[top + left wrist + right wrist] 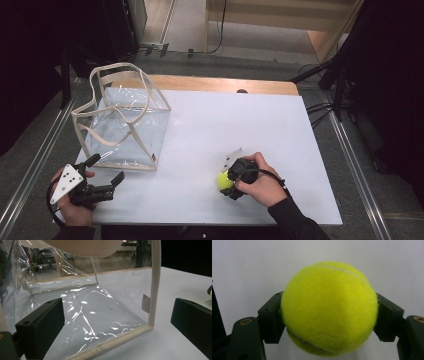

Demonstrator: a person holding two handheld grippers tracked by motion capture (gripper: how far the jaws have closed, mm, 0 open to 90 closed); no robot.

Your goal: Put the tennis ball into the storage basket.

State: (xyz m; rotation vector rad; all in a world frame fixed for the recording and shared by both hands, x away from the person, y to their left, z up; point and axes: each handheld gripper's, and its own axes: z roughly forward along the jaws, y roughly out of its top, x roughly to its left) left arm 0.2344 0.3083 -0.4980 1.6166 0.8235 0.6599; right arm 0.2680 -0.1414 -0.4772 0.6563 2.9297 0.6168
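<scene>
A yellow-green tennis ball (329,307) sits between the two black jaws of my right gripper (329,320), whose pads press on both its sides. From above, the ball (224,181) is low on the white table (240,130), right of centre, under my right gripper (229,184). A clear plastic tote bag with beige trim (125,120) stands at the table's left. My left gripper (106,172) is open at the bag's near left corner. In the left gripper view its wide-apart jaws frame the bag's (100,305) lower edge and corner seam.
A wooden strip (210,84) runs along the table's far edge. Metal rails (30,175) and grey floor flank the table. Dark stands and cables (330,100) are at the right rear. White table surface lies open between the bag and the ball.
</scene>
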